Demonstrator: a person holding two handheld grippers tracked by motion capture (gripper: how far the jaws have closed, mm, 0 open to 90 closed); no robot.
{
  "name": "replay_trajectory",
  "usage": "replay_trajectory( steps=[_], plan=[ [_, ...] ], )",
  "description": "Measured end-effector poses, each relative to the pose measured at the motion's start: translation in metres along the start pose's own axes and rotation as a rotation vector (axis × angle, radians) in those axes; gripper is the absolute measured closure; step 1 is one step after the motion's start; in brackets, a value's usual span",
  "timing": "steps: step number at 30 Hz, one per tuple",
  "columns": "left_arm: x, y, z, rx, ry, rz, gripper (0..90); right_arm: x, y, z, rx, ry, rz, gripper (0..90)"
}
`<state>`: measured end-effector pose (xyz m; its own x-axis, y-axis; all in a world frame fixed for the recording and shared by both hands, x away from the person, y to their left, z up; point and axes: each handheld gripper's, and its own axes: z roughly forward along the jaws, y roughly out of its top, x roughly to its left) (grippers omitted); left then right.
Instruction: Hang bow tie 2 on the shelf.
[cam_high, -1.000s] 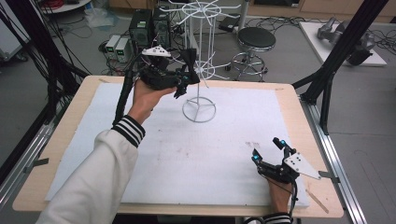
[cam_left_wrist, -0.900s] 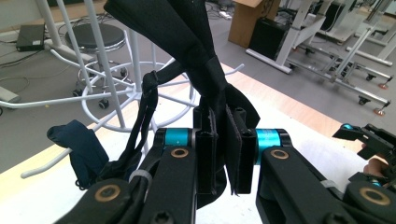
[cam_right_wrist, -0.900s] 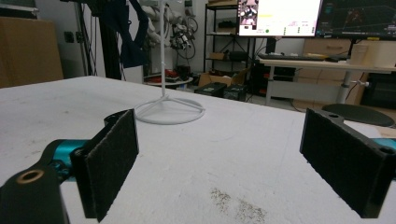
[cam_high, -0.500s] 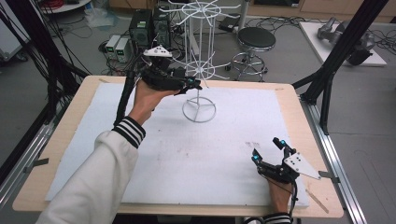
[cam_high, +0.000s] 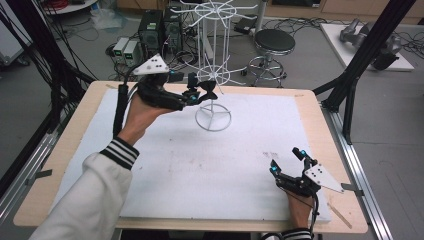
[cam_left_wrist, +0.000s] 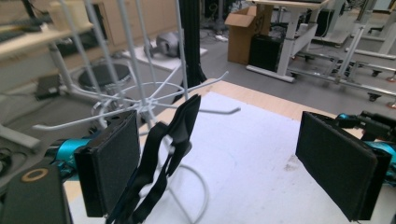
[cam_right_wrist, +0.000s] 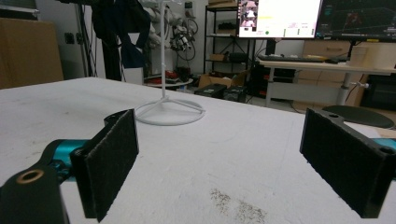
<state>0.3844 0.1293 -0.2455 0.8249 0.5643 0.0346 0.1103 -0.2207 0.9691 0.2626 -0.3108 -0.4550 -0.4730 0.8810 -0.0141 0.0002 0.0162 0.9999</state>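
Observation:
A white wire rack (cam_high: 213, 119) stands on the white mat at the back of the table. A black fabric strap (cam_left_wrist: 173, 140) hangs from one of its lower hooks (cam_left_wrist: 219, 111); in the high view the strap (cam_high: 209, 90) is a dark knot beside the pole. My left gripper (cam_high: 194, 91) is level at that hook. Its jaws have just been opening and now stand wide; the strap hangs between them, close to the left pad (cam_left_wrist: 114, 163), unpinched. My right gripper (cam_high: 286, 161) rests open on the mat near the front right, nothing between its pads (cam_right_wrist: 109, 158).
The rack (cam_right_wrist: 170, 112) has several thin hooks sticking out around the pole (cam_left_wrist: 140, 100). The wooden table edge (cam_high: 320, 115) borders the mat. Black frame posts (cam_high: 360, 65) rise at the right, and a stool (cam_high: 272, 42) stands behind the table.
The left jaws have gone from shut on the strap to wide open, and the left hand has drawn back a little to the left. The strap stays on the hook. The right gripper has not moved.

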Motion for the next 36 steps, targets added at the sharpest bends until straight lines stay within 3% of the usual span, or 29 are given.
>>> replay_trajectory(
  steps=[3, 5, 9, 12, 16, 23, 28, 31, 36],
  plan=[
    [0.001, -0.012, -0.021, -0.030, 0.008, 0.025, 14.2, 0.000, 0.000, 0.000, 0.008, 0.000, 0.005, 11.0],
    [0.003, -0.023, -0.035, -0.064, 0.002, 0.019, 14.2, 0.000, 0.000, 0.000, 0.006, 0.000, 0.009, 11.0],
    [0.011, -0.049, -0.058, -0.103, 0.038, 0.021, 14.2, 0.001, 0.000, 0.000, 0.011, 0.001, 0.005, 11.0],
    [0.017, -0.072, -0.074, -0.131, 0.054, 0.001, 14.2, 0.001, 0.000, 0.000, 0.008, 0.001, -0.001, 11.0],
    [0.019, -0.107, -0.096, -0.150, 0.082, -0.012, 14.2, 0.001, 0.000, 0.000, 0.008, 0.000, 0.001, 11.0],
    [0.006, -0.176, -0.131, -0.188, 0.155, -0.054, 13.3, 0.002, 0.000, 0.000, 0.015, -0.002, -0.013, 11.0],
    [0.000, -0.210, -0.148, -0.187, 0.193, -0.031, 11.9, 0.003, 0.000, 0.001, 0.016, -0.005, -0.021, 11.0],
    [0.001, -0.225, -0.156, -0.218, 0.223, -0.043, 11.5, 0.003, 0.000, 0.001, 0.014, -0.004, -0.015, 11.0],
    [-0.002, -0.243, -0.157, -0.237, 0.292, -0.047, 11.4, 0.003, 0.000, 0.001, 0.012, 0.003, -0.020, 11.0]
  ],
)
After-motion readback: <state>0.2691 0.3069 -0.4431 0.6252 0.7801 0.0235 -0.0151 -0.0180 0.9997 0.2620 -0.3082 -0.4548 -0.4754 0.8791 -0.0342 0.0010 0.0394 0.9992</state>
